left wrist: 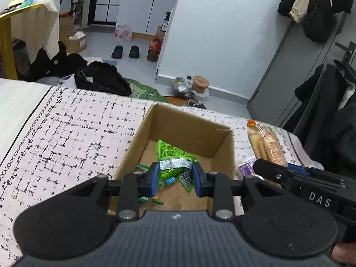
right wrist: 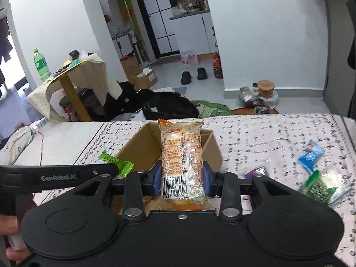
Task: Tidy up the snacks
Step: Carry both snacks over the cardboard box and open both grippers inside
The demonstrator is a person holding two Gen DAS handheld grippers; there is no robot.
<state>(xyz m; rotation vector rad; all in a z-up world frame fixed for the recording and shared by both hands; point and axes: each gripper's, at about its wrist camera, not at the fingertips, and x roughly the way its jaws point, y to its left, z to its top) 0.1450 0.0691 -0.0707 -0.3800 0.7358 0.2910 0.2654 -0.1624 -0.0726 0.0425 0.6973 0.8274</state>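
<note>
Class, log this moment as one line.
left gripper: shut on green packet | right gripper: shut on orange packet | cardboard box: open

White walls [left wrist: 222, 33], grey floor [left wrist: 100, 42], yellow table [right wrist: 69, 84], black shoes [left wrist: 125, 51]

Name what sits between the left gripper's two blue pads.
A crumpled green snack packet is clamped there, above the cardboard box, as shown in the left wrist view.

Cardboard box [left wrist: 188, 131] on the bedspread [left wrist: 66, 129], loose snack packets [right wrist: 320, 178] right of it
</note>
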